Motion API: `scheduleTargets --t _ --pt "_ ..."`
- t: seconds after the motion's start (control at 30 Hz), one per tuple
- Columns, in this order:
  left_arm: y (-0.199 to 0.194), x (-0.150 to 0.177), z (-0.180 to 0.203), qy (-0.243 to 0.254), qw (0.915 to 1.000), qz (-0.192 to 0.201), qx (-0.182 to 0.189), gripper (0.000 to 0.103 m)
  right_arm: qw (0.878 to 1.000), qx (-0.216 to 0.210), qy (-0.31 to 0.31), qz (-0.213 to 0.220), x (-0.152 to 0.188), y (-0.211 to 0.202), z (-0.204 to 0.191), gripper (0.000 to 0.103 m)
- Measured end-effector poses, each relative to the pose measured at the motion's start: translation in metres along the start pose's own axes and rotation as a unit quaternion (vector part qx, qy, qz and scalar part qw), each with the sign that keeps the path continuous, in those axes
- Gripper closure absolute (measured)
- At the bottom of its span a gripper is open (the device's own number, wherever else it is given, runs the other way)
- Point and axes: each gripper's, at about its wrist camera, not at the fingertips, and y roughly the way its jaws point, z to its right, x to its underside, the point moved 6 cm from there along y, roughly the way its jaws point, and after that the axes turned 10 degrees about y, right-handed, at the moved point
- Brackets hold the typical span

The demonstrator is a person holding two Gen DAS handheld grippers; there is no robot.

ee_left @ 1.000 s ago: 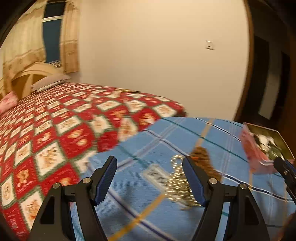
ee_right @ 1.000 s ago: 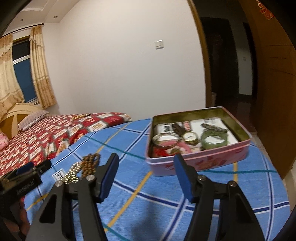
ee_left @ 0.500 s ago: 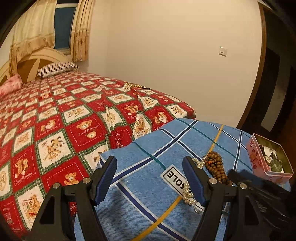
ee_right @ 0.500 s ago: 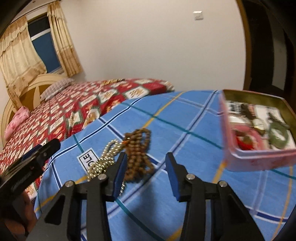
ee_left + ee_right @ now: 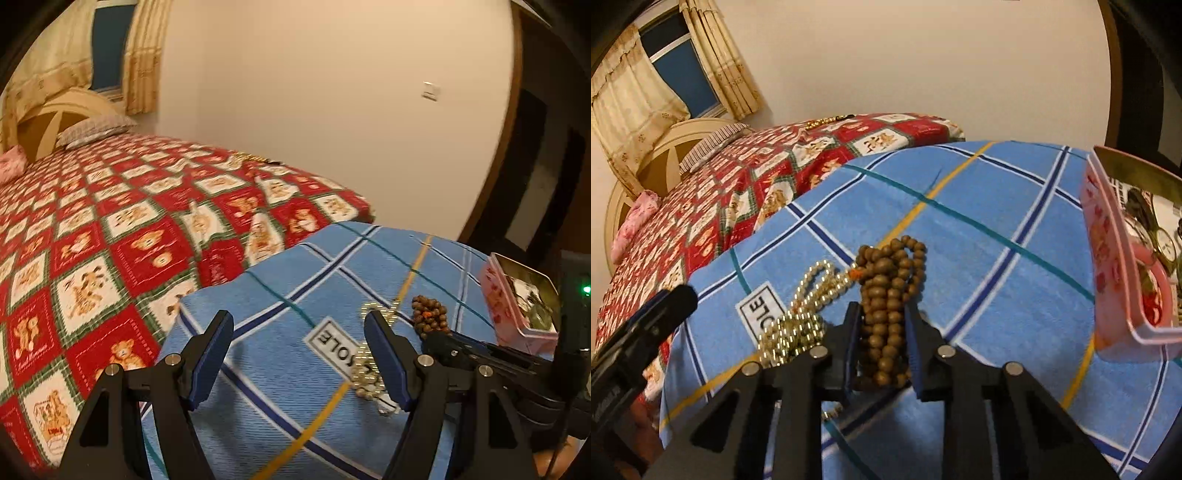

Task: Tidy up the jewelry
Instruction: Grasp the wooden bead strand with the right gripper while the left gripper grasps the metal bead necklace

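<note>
A string of brown wooden beads (image 5: 886, 291) lies bunched on a blue checked towel (image 5: 990, 236). My right gripper (image 5: 882, 325) straddles its near end, and its jaws are closing with both blue pads against the beads. A gold-coloured bead necklace (image 5: 801, 317) lies just left of them. A pink tin (image 5: 1108, 258) at the right holds watches and a bangle. In the left wrist view my left gripper (image 5: 299, 354) hovers open over the towel with nothing between its fingers. There the gold necklace (image 5: 365, 369) sits by its right finger, and the brown beads (image 5: 428, 317) lie beyond it.
The towel covers the foot of a bed with a red teddy-bear quilt (image 5: 110, 240). More gold beads (image 5: 823, 122) lie on the quilt's far edge. A pillow and headboard stand at far left, a wall and a dark doorway behind.
My right gripper swung left and down, from facing the pink tin to the brown beads, and its jaws narrowed around them. The left gripper stayed open and barely shifted.
</note>
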Motion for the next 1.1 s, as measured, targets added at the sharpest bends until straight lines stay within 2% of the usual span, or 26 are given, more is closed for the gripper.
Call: scheduleTargets --t 0.07,0.1,0.13,0.17,0.2,0.3,0.37,0.47,0.57,0.67,0.73,0.77,0.83,0.9,1.1 --pt "-0.004 -0.002 0.013 0.028 0.9994 0.008 0.018 0.032 1.000 0.002 0.001 0.019 0.002 -0.013 0.005 0.080" --pt "-0.005 -0.003 0.020 0.043 0.9986 0.012 0.028 0.043 1.000 -0.001 -0.001 0.031 0.003 -0.021 0.006 0.080" --pt "-0.007 -0.003 0.032 0.067 0.9968 0.015 0.041 0.049 0.999 -0.001 -0.004 0.044 0.003 -0.029 0.008 0.080" --pt "-0.007 -0.003 0.040 0.086 0.9950 0.013 0.048 0.059 0.998 0.006 -0.009 0.057 0.005 -0.037 0.010 0.080" --pt "-0.006 -0.003 0.048 0.102 0.9933 0.008 0.053 0.063 0.998 0.013 -0.012 0.065 0.005 -0.043 0.012 0.080" --pt "0.004 0.000 0.071 0.126 0.9882 -0.017 0.085 0.063 0.996 0.027 -0.018 0.085 0.009 -0.059 0.021 0.080" --pt "0.016 0.007 0.086 0.140 0.9834 -0.047 0.105 0.063 0.995 0.037 -0.016 0.089 0.011 -0.063 0.027 0.080" --pt "0.027 0.014 0.100 0.168 0.9786 -0.076 0.091 0.063 0.996 0.035 -0.004 0.088 0.011 -0.063 0.032 0.080" --pt "0.035 0.018 0.103 0.173 0.9766 -0.095 0.087 0.063 0.996 0.035 -0.001 0.087 0.010 -0.062 0.033 0.080" --pt "0.042 0.021 0.101 0.161 0.9763 -0.106 0.098 0.082 0.996 0.034 0.000 0.082 0.010 -0.059 0.033 0.080" --pt "0.042 0.022 0.099 0.154 0.9768 -0.106 0.103 0.090 0.996 0.032 0.007 0.080 0.010 -0.059 0.035 0.080" --pt "0.042 0.023 0.100 0.152 0.9770 -0.106 0.105 0.090 0.996 0.029 0.012 0.079 0.011 -0.060 0.037 0.080" --pt "0.039 0.021 0.099 0.149 0.9786 -0.098 0.102 0.094 0.996 0.023 0.021 0.078 0.010 -0.060 0.040 0.080" --pt "0.032 0.016 0.099 0.139 0.9811 -0.075 0.112 0.094 0.996 0.020 0.024 0.080 0.011 -0.062 0.042 0.080" --pt "-0.011 -0.004 0.084 0.076 0.9846 0.035 0.154 0.094 0.993 0.009 0.016 0.119 0.007 -0.078 0.037 0.080"
